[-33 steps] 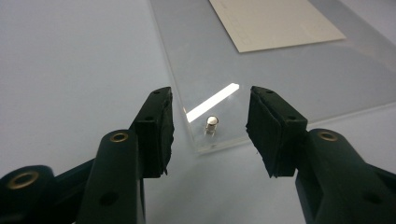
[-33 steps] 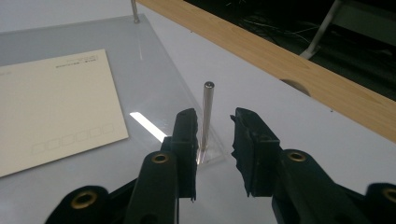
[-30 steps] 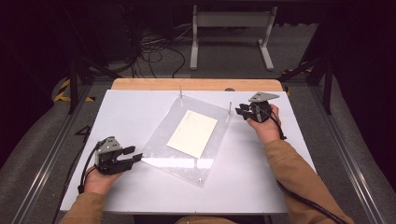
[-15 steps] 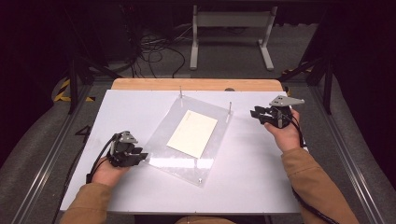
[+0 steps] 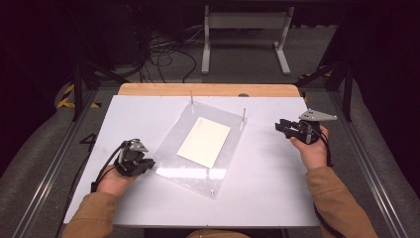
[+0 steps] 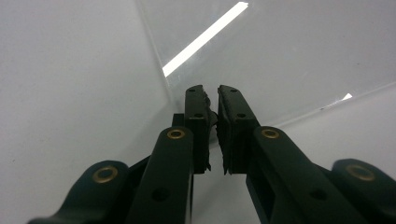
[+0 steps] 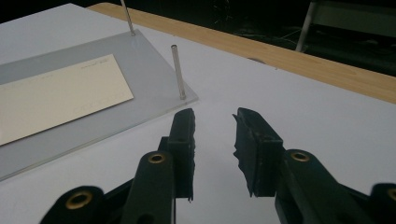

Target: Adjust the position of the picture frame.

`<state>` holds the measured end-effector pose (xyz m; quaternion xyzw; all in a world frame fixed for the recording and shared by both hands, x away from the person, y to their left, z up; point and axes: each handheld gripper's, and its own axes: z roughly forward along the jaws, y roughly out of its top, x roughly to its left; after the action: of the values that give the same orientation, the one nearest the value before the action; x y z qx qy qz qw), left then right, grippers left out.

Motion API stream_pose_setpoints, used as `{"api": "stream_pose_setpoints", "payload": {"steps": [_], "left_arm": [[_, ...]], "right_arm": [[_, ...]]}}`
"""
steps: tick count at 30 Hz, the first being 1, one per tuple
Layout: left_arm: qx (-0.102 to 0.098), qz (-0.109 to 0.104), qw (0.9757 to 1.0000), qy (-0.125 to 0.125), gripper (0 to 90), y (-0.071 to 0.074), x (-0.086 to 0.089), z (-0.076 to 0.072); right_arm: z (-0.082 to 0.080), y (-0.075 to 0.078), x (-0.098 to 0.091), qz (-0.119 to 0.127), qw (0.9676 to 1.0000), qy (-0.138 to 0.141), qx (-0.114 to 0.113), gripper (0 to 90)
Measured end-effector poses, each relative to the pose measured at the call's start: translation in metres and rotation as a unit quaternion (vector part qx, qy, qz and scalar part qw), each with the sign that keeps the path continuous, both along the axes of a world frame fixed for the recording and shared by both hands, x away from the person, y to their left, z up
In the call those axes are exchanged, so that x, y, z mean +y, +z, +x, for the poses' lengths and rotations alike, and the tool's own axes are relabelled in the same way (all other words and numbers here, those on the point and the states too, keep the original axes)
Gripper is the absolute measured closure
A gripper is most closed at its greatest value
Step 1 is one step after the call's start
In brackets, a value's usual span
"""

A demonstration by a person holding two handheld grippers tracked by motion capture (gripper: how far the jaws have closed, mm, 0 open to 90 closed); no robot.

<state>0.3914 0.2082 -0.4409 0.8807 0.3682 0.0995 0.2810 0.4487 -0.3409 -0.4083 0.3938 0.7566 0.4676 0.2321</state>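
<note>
Clear plate [image 5: 198,151] lying flat at middle of white desk [image 5: 148,114], turned at an angle, cream card [image 5: 204,142] on it, two thin pins [image 7: 176,70] upright at far edge. Left tool [image 5: 143,166] just closed to a narrow slit at plate's near-left edge, nothing seen clamped. Right tool [image 5: 281,127] narrow but parted, empty, over bare desk right of plate, well apart from its edge.
</note>
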Motion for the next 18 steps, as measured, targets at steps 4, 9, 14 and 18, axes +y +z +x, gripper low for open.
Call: {"api": "stream_pose_setpoints", "payload": {"steps": [4,9,14,18], "left_arm": [[-0.002,0.006,0.9999,-0.010,82.8,0.001,-0.002,-0.002],[0.004,0.014,0.9992,-0.039,82.9,0.002,-0.009,-0.009],[0.022,0.021,0.9942,-0.103,82.9,0.005,-0.027,-0.021],[0.024,0.027,0.9897,-0.139,82.9,0.006,-0.041,-0.029]], "right_arm": [[-0.004,-0.002,0.000,0.016,0.9999,0.000,-0.002,67.0],[-0.010,0.000,0.004,0.013,0.9998,0.007,-0.010,66.2],[-0.016,0.006,0.006,0.011,0.9996,0.013,-0.022,65.6],[-0.019,0.008,0.007,0.007,0.9995,0.016,-0.026,65.3]]}}
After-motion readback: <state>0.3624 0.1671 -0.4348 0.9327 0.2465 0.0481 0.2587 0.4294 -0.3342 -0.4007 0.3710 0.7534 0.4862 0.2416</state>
